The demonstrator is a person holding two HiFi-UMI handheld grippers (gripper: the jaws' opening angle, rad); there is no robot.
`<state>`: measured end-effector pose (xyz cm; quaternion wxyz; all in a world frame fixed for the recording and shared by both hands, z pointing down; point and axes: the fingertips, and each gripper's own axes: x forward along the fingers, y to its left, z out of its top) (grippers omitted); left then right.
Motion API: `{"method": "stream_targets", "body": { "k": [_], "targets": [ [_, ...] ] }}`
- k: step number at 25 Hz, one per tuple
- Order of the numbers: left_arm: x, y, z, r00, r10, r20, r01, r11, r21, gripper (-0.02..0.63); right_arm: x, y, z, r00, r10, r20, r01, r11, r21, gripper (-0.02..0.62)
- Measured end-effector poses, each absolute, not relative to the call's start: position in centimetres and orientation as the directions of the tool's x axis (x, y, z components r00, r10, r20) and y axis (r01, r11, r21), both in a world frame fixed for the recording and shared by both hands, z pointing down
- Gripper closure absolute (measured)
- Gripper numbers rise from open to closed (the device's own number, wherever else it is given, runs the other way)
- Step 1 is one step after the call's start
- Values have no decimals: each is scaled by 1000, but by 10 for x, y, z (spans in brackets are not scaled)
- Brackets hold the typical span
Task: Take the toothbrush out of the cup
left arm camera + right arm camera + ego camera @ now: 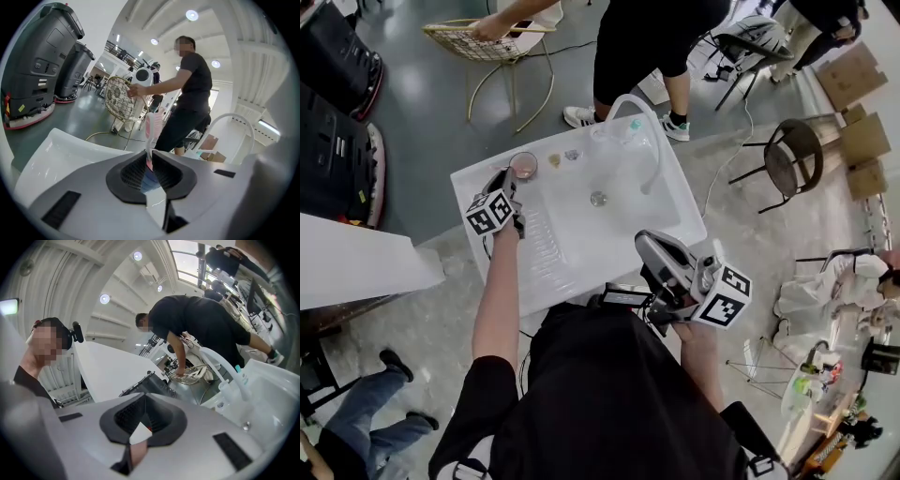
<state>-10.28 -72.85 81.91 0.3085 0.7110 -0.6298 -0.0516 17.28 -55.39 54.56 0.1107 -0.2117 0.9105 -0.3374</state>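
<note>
Toothbrush (153,125), pink: pinched upright in my left gripper (150,160), beside cup (523,165). My right gripper (140,420): jaws pressed together. White sink counter (572,248); grey floor (422,112); wire chair (483,42).

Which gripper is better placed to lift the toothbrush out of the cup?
Left. The left gripper is at the cup, its jaws clamped on the toothbrush. The right gripper is shut, empty, and held at the near edge of the sink, away from the cup.

Left gripper (510,180) clamped at arm's length; right gripper (647,244) closed, level.
</note>
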Motion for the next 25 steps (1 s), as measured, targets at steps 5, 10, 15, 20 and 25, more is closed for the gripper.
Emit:
{"method": "stream_targets", "body": {
  "k": [5,10,15,20,25],
  "targets": [
    [-103,-728,816,187,-934,305,-880,-21,474,568,176,-552,547,-883,-465,-59,-314,681,-662,589],
    [-105,-725,790,172,-957,233,-886,-47,462,569,175,-550,549,-889,-452,-67,-300,688,-660,590],
    [-97,-716,747,186,-970,154,-871,-91,483,569,175,-550,547,-897,-434,-85,-273,694,-666,589],
    [-81,-703,704,221,-972,79,-839,-148,524,569,176,-548,543,-906,-409,-109,-237,704,-670,589],
    [-55,-682,662,298,-954,-16,-778,-253,575,569,178,-548,546,-910,-394,-127,-210,704,-679,590]
  ]
}}
